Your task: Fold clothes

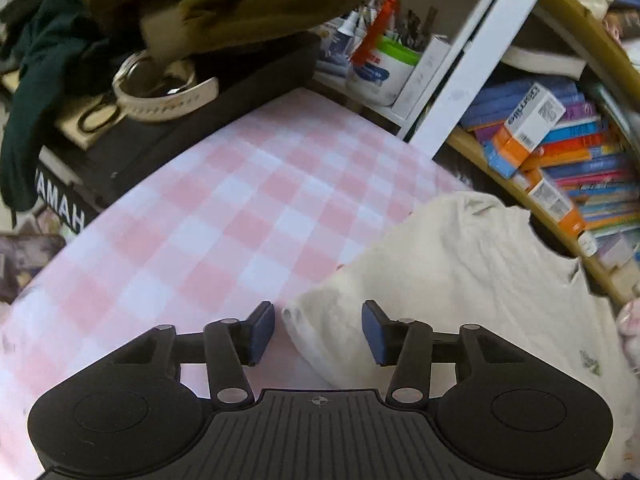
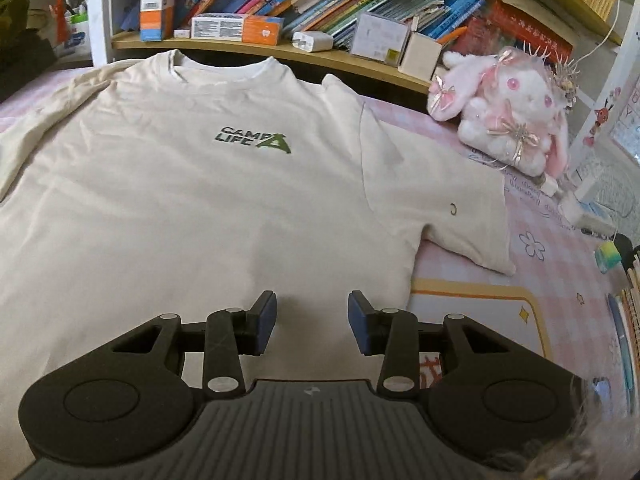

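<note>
A cream T-shirt [image 2: 224, 200] with a green "CAMP LIFE" print lies spread flat, front up, on a pink-and-white checked cloth [image 1: 224, 216], collar toward the bookshelf. My right gripper [image 2: 312, 322] is open and empty, hovering over the shirt's lower body near its right side. In the left wrist view the shirt's left sleeve [image 1: 460, 280] lies on the cloth. My left gripper [image 1: 318, 330] is open and empty, with the sleeve's cuff edge between its fingers.
A bookshelf [image 2: 280, 50] with books and boxes runs along the far edge. A pink plush rabbit [image 2: 508, 116] sits right of the shirt. A black Yamaha case [image 1: 160, 132] with piled dark clothes [image 1: 224, 4] and a white strap stands left. A white post [image 1: 480, 52] rises behind.
</note>
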Demonstrator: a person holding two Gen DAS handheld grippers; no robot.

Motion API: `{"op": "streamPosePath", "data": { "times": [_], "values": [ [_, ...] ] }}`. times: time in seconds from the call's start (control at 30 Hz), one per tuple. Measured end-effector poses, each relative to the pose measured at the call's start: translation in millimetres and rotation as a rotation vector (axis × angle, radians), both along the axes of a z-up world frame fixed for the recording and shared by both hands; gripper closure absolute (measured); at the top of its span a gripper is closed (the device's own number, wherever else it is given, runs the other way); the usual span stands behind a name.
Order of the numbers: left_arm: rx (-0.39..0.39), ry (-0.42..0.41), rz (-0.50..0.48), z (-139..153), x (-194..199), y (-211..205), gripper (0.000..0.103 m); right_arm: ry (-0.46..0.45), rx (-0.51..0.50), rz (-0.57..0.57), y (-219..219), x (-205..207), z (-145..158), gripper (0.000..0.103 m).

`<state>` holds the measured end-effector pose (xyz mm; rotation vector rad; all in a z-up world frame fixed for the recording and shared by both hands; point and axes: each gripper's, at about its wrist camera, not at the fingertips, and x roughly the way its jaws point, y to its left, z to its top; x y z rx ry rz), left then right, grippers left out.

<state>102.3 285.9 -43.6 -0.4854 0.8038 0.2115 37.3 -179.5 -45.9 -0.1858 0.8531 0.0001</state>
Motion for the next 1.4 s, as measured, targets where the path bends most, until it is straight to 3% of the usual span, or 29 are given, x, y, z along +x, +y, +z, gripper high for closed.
{"op": "streamPosePath", "data": {
  "times": [0.03, 0.07, 0.17, 0.23, 0.37, 0.57, 0.73, 0.8, 0.9, 0.93, 1.0, 1.07, 1.17, 1.2, 1.27, 1.3, 1.33, 1.4],
  "values": [
    [0.040, 0.018, -0.016, -0.1, 4.5, -4.9, 0.096, -0.002, 0.001, -0.002, 0.3, -2.5, 1.0, 0.066],
    [0.055, 0.034, -0.037, -1.3, 7.1, -7.3, 0.100, -0.003, 0.002, -0.003, 0.5, -4.9, 1.9, 0.066],
    [0.046, 0.015, -0.094, 5.1, 11.3, -1.4, 0.101, 0.000, -0.010, -0.014, -0.8, -10.9, 2.2, 0.066],
    [0.094, -0.017, -0.100, 22.5, 20.3, 14.2, 0.101, 0.006, -0.023, -0.024, -2.7, -14.3, 1.4, 0.066],
    [0.266, -0.049, -0.078, 59.3, 63.3, 55.4, 0.101, 0.026, -0.056, -0.044, -5.8, -18.9, -3.2, 0.066],
    [0.405, 0.011, -0.129, 58.8, 114.6, 60.9, 0.100, 0.045, -0.077, -0.067, -9.9, -18.7, -11.1, 0.066],
    [0.428, -0.010, -0.116, 45.3, 124.9, 62.3, 0.099, 0.051, -0.060, -0.092, -13.8, -14.8, -9.7, 0.066],
    [0.416, -0.021, -0.058, 46.7, 117.9, 69.5, 0.094, 0.054, -0.057, -0.098, -15.1, -15.5, -7.9, 0.066],
    [0.491, -0.070, 0.045, 58.9, 88.0, 60.1, 0.094, 0.059, -0.035, -0.113, -18.6, -20.6, -3.6, 0.066],
    [0.493, -0.101, 0.020, 61.6, 76.2, 52.1, 0.094, 0.065, -0.024, -0.119, -20.1, -22.3, -2.6, 0.066],
    [0.452, -0.128, -0.119, 60.7, 44.6, 25.6, 0.092, 0.076, -0.002, -0.127, -22.7, -25.5, -1.2, 0.066],
    [0.348, -0.082, -0.312, 47.1, 13.3, -5.7, 0.084, 0.091, 0.027, -0.128, -24.2, -27.3, -1.7, 0.068],
    [0.285, 0.009, -0.479, 19.1, -25.8, -46.6, 0.074, 0.116, 0.071, -0.127, -25.7, -28.1, -4.5, 0.071],
    [0.297, 0.031, -0.499, 11.3, -32.6, -55.1, 0.067, 0.119, 0.089, -0.124, -26.4, -27.6, -4.4, 0.077],
    [0.342, 0.049, -0.517, -1.6, -44.3, -70.2, 0.066, 0.132, 0.130, -0.110, -27.2, -25.2, -4.1, 0.094],
    [0.352, 0.042, -0.503, -2.3, -45.2, -72.7, 0.065, 0.138, 0.127, -0.102, -26.1, -24.1, -3.9, 0.098],
    [0.362, 0.034, -0.489, -2.9, -46.0, -75.3, 0.067, 0.142, 0.118, -0.093, -24.8, -23.1, -3.7, 0.099],
    [0.319, 0.031, -0.449, -3.5, -45.9, -74.7, 0.088, 0.140, 0.089, -0.091, -28.0, -19.5, -3.6, 0.100]
  ]
}}
